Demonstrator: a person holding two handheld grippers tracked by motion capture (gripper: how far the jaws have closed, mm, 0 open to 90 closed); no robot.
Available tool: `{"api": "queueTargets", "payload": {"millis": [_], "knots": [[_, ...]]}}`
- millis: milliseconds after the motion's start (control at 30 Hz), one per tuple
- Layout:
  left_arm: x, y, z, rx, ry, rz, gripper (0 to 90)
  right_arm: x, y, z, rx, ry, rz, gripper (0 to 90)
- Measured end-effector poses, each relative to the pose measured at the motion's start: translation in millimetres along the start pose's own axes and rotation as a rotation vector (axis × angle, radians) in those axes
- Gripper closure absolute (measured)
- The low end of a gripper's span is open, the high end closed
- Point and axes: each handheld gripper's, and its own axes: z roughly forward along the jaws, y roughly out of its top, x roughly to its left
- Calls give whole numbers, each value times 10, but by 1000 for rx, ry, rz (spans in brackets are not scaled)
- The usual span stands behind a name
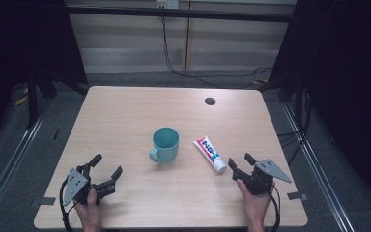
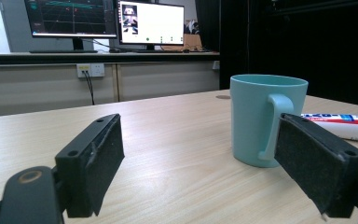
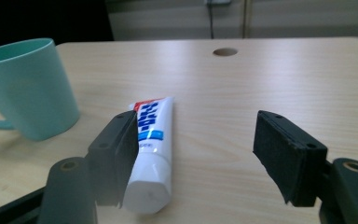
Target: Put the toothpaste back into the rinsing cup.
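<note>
Fingers of the right gripper (image 3: 193,154) stand wide apart with nothing between them, one black rubber-faced pad (image 3: 116,149) just beside the cap end of the white plastic toothpaste tube with blue and red print (image 3: 151,144); whether pad and tube touch cannot be told. On the left gripper (image 2: 200,163) the jaws are likewise spread wide and empty, aimed toward the teal plastic mug with a side handle (image 2: 261,121), which stands upright a little ahead of them.

From the high view, the tube (image 1: 209,153) lies flat on the pale wooden tabletop (image 1: 125,116), cap end toward the right gripper (image 1: 244,164), and the mug (image 1: 164,144) stands beside it near the table's middle, its handle turned toward the person's side. The left gripper (image 1: 105,166) sits well apart from the mug, near the front left corner.

By my reading, the work has barely begun: nothing is lifted or gripped, and the mug looks empty. Closing on the tube, and whatever handling of the mug follows, all appears left to do.
</note>
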Motion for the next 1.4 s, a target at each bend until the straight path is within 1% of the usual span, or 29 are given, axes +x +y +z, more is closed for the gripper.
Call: {"api": "queueTargets", "payload": {"millis": [33,67,167,200,233,267,300,333,367,500,567,633,667,700,767,833,900,933,967,1000,1167,1200,1233,1300,1367,1400], "knots": [[0,0,0,-1,0,-1,156,1,19,7,22,18,1,309],[0,0,0,-1,0,-1,156,5,36,12,33,38,4,309],[-2,1,-4,0,6,4,156,29,88,27,51,63,-2,337],[-2,1,-4,0,6,4,156,32,101,33,52,64,0,341],[-2,1,-4,0,6,4,156,43,132,45,65,63,-11,356],[-2,1,-4,0,6,4,156,43,132,45,65,63,-11,356],[-2,2,-4,0,6,4,156,58,175,62,77,68,-24,367],[-1,2,-4,0,6,3,156,69,192,68,78,66,-26,370],[-1,2,-4,0,6,3,156,86,225,77,78,62,-37,371],[-1,2,-4,0,6,4,156,127,335,110,98,77,-57,356],[-1,2,-4,0,5,3,156,133,380,132,121,82,-56,341],[1,2,-4,2,5,6,156,122,427,164,145,118,-46,339],[-2,1,-2,0,1,-1,156,119,447,180,161,127,-49,335],[-4,0,-1,-2,3,-3,156,117,467,199,180,128,-57,332],[-3,1,-1,-1,2,-2,156,108,504,245,226,134,-55,324],[1,2,-3,-1,7,5,156,103,534,273,245,133,-67,325],[1,2,-4,0,7,7,156,96,563,293,264,130,-59,319],[1,2,-4,0,7,7,156,96,563,293,264,130,-59,319],[1,2,-3,-1,6,7,156,85,594,312,278,130,-63,328],[-4,0,-1,-2,2,-3,156,78,608,323,287,134,-64,327],[-3,1,-1,-3,3,-3,156,63,691,399,341,152,-65,346],[-3,1,-1,-3,3,-3,156,63,703,419,357,158,-67,353],[-1,1,-1,-3,4,-1,156,62,720,456,385,173,-59,353],[-4,0,-1,-4,3,-4,156,70,737,494,413,184,-65,380],[-2,1,-1,-3,3,-1,156,79,745,513,420,182,-69,382],[-1,1,-1,-3,4,-1,156,86,759,547,434,190,-69,391]]}}
